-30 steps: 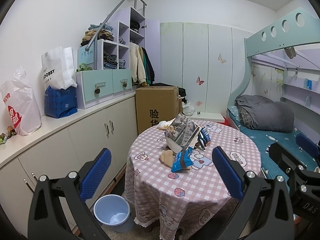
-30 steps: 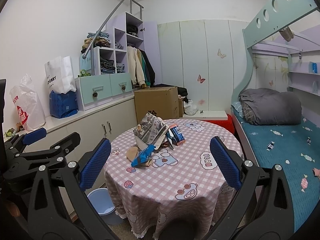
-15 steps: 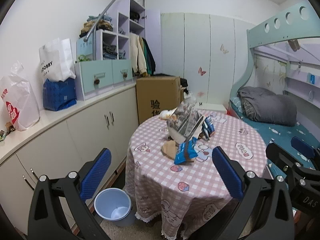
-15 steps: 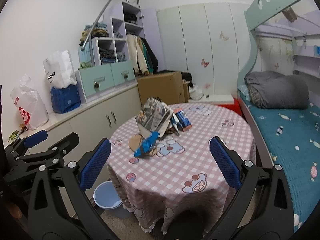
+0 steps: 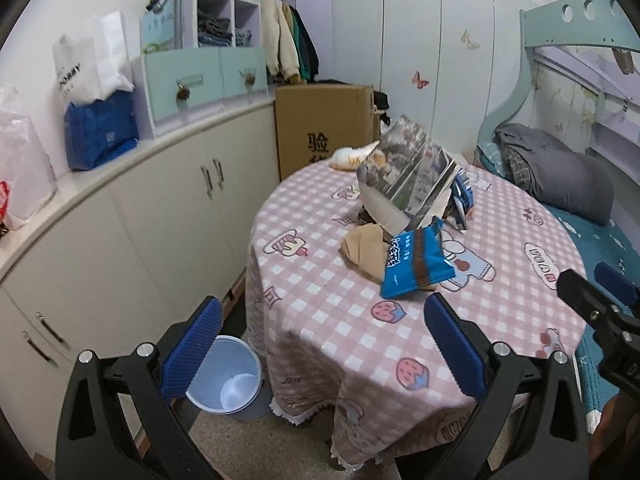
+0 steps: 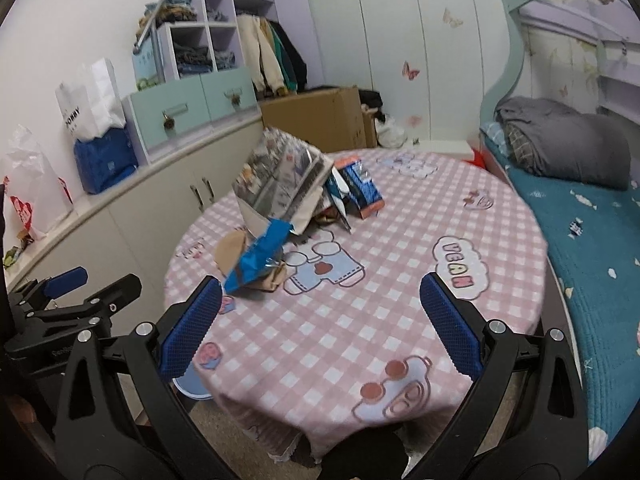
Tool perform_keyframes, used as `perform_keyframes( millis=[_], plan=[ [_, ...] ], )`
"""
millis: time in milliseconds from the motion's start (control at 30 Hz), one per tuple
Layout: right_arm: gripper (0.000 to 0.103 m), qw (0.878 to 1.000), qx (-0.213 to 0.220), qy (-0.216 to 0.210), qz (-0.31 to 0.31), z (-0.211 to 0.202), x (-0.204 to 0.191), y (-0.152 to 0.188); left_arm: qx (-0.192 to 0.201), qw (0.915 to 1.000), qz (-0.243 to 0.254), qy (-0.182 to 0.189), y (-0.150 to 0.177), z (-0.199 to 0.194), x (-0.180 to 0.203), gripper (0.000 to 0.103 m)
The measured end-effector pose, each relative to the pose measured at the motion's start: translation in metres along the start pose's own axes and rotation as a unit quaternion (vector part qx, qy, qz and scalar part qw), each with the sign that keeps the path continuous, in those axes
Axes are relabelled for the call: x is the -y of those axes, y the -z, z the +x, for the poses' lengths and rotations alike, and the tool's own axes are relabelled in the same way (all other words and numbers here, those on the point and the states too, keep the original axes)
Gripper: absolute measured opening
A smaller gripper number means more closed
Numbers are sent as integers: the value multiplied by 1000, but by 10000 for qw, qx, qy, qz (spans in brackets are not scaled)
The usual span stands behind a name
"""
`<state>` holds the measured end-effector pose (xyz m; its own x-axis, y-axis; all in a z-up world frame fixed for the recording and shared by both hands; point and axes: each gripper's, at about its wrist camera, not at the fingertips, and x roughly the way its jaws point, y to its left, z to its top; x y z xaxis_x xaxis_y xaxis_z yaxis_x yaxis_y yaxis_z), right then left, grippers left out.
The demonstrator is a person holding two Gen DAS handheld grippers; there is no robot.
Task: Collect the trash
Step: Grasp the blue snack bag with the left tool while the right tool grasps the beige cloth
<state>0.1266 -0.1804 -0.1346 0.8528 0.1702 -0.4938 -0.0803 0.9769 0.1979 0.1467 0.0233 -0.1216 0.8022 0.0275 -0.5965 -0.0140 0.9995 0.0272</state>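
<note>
Trash lies piled on a round table with a pink checked cloth (image 5: 320, 308) (image 6: 360, 320): a blue snack wrapper (image 5: 416, 264) (image 6: 256, 256), crumpled brown paper (image 5: 362, 246) (image 6: 230, 250), a folded newspaper (image 5: 408, 172) (image 6: 280, 180), a blue and orange carton (image 6: 362, 190) and a cream wrapper (image 5: 352, 158). A pale blue bin (image 5: 226, 380) stands on the floor left of the table. My left gripper (image 5: 322, 348) is open, short of the near table edge. My right gripper (image 6: 320, 326) is open above the table's front part. Both hold nothing.
Cream cabinets (image 5: 132, 216) run along the left wall, with bags (image 5: 100, 128) and drawers on top. A cardboard box (image 5: 324, 124) stands behind the table. A bunk bed with a grey duvet (image 6: 560, 140) is at the right.
Both grippers have moved forward and tilted down towards the table, so the trash pile looks bigger and nearer. Both have stayed open.
</note>
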Motion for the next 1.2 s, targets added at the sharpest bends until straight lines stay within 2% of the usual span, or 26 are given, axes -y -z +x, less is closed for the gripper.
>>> perform_keyframes(
  millis=[100,167,400,433,467,533,567,600,633,700,767,800,967,1200],
  plan=[
    [97,9999,-89,64,42,17,6,-1,-109,9993,-131,332,-6,18,2,99],
    [97,9997,-98,120,169,26,14,-4,-155,9984,-23,549,-12,30,15,99],
    [97,9983,-198,264,482,49,47,-7,-172,9962,513,677,-22,65,62,98],
    [97,9980,-231,250,533,51,52,-5,-226,9959,552,674,-24,73,67,96],
    [97,9977,-261,236,570,53,54,-5,-268,9959,583,636,-25,79,69,92],
    [97,9970,-381,194,644,62,59,-3,-376,9953,657,611,-26,91,73,75],
    [97,9968,-411,152,663,64,60,-2,-454,9948,627,660,-28,96,74,72],
    [97,9966,-445,116,678,67,61,-2,-505,9944,587,720,-28,100,74,62],
    [97,9965,-474,89,677,70,61,-2,-605,9933,538,829,-30,105,74,45],
    [97,9966,-503,24,659,74,58,-3,-681,9912,448,1042,-30,107,72,34],
    [97,9969,-494,-12,619,75,53,-5,-487,9914,356,1159,-31,99,68,10],
    [97,9971,-489,-38,586,76,51,-7,-434,9910,330,1224,-32,95,66,5],
    [97,9971,-577,-228,447,83,35,-12,-32,9884,-165,1512,-35,68,39,3],
    [97,9918,-1105,-638,-113,119,-18,-17,469,9887,-781,1189,-32,36,-10,2]
  ],
)
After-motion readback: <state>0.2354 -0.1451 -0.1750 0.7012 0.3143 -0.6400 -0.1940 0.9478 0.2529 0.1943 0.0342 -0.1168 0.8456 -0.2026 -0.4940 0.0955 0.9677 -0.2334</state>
